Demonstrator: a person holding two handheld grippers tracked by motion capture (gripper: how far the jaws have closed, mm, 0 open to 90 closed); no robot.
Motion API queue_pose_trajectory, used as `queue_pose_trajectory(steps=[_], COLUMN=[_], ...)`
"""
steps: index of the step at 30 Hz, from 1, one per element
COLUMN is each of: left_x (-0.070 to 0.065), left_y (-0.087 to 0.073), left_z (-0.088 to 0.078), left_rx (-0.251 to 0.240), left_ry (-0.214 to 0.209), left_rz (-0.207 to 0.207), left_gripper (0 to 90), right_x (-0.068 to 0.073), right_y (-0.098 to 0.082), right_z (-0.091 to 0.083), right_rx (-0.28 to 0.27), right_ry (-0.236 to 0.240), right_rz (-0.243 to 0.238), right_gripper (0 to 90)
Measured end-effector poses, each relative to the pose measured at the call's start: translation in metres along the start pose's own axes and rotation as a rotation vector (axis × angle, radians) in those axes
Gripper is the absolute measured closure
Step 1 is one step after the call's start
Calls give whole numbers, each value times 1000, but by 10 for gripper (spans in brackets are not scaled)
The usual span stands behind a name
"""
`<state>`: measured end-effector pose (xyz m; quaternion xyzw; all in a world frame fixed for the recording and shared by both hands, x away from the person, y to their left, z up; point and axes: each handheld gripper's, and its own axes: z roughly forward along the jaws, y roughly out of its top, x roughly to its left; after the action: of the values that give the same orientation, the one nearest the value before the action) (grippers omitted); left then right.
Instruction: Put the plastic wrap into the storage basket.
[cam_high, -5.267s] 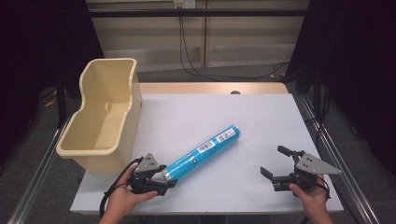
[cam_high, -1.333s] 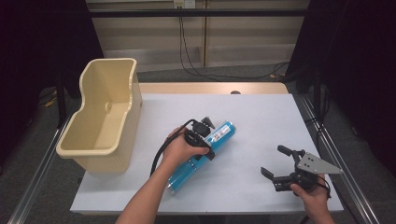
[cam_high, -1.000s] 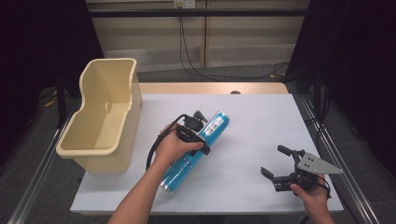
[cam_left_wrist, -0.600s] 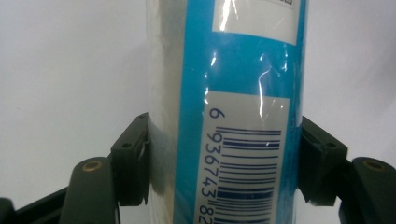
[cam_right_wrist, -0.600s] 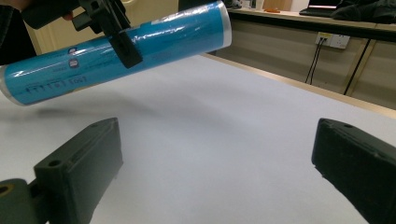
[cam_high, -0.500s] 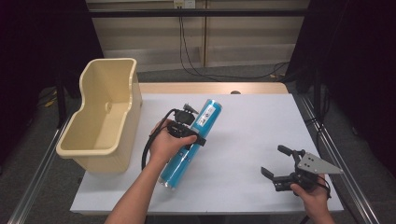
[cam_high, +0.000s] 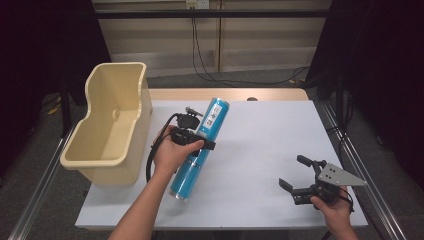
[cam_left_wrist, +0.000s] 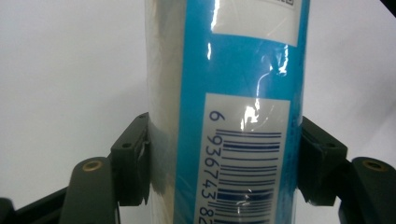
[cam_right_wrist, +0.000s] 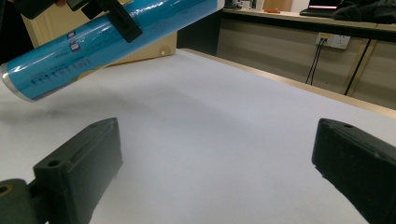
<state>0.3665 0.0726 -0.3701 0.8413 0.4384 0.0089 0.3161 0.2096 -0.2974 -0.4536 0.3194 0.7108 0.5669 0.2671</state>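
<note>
Versus the earliest frame: the blue tube (cam_high: 199, 145) lay flat and diagonal mid-counter with the left hand-held gripper (cam_high: 196, 141) at its near end by the front-left corner. Since then that gripper has gone to the tube's middle, clamped it and lifted it. Over the last second the tube has swung from a shallow diagonal to nearly in line with the counter's left edge and has shifted toward the bin. The right hand-held gripper has not moved across the frames.

Left hand-held gripper: jaws closed on the tube's middle, one pad on each side of the barrel; in the left gripper view the pads (cam_left_wrist: 133, 161) press the wrap just beside the barcode label (cam_left_wrist: 247, 158). Left hand (cam_high: 172, 152) wraps the gripper body.

Tube: held up off the counter (cam_high: 280, 125), tilted, far end higher and pointing to the back edge, near end lower toward the front-left corner. The right gripper view shows it (cam_right_wrist: 102, 39) in the air with a shadow on the counter under it. It sits over the left half of the counter, just beside the cream bin (cam_high: 107, 127), not touching it.

Right hand-held gripper (cam_high: 295, 175): jaws wide, nothing between them, by the front-right corner, well apart from the tube. Right hand (cam_high: 332, 205) holds it from below. Bin stands along the left edge, overhanging it.
</note>
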Motion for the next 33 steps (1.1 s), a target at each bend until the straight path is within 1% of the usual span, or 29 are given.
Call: queue_pose_trajectory(steps=[1, 2, 5, 6, 7, 11, 12, 14, 16, 18, 19, 21, 22, 23, 24, 27, 29, 30, 33], left_x=[0, 1, 2, 1, 2, 1, 1, 1, 0, -1, -1, -1, 0, 0, 0, 3, 5, 6, 9], left_y=[0, 0, 2, 2, 3, 7, 9, 12, 14, 17, 18, 21, 22, 23, 23, 26, 26, 27, 27], left_z=[-1, -4, -8, -11, -12, -22, -25, -30, -36, -43, -46, -52, -55, -58, -61, -69, -75, -78, -86], left_rx=[-11, -11, -8, -12, -8, 5, 12, 23, 32, 44, 41, 55, 61, 67, 75, 97, 101, 112, 131], left_ry=[1, -6, -7, 3, 5, 2, 0, 11, 12, 23, 25, 32, 25, 31, 36, 43, 54, 52, 65], left_rz=[-6, -8, -19, -15, -10, -30, -25, -25, -28, -31, -31, -39, -37, -43, -38, -47, -59, -61, -77], left_gripper=[325, 325, 325, 325, 325, 325, 325, 325, 325, 325, 325, 325, 325, 325, 325, 325, 325, 325, 325], right_x=[0, 0, 0, 0, 0, 0, 0, 0, 0, 0, 0, -1, -1, 0, 0, -1, -1, -1, -1], right_y=[0, 0, 0, 0, 0, 0, 0, 0, 0, 0, 0, 0, 0, 0, 0, 0, 0, 0, 0], right_z=[0, 0, 0, 0, 0, 0, 0, 0, 0, 0, 0, 0, 0, 0, -1, -1, -1, -1, 0], right_rx=[2, 1, -1, -1, -1, 0, 0, 1, 1, -1, -3, -3, -5, -6, -7, -7, -8, -9, -7], right_ry=[1, -1, -2, -3, -2, -1, -1, -1, -2, -1, -1, 0, 1, 1, 1, 0, 0, 0, -1], right_rz=[0, 0, 1, 0, 1, 1, 1, 1, 2, 2, 1, -1, 0, 4, 6, 7, 7, 8, 9], right_gripper=[13, 13, 13, 13, 12, 12, 13, 12, 12, 12, 12, 12, 12, 12, 12, 12, 12, 12, 12])
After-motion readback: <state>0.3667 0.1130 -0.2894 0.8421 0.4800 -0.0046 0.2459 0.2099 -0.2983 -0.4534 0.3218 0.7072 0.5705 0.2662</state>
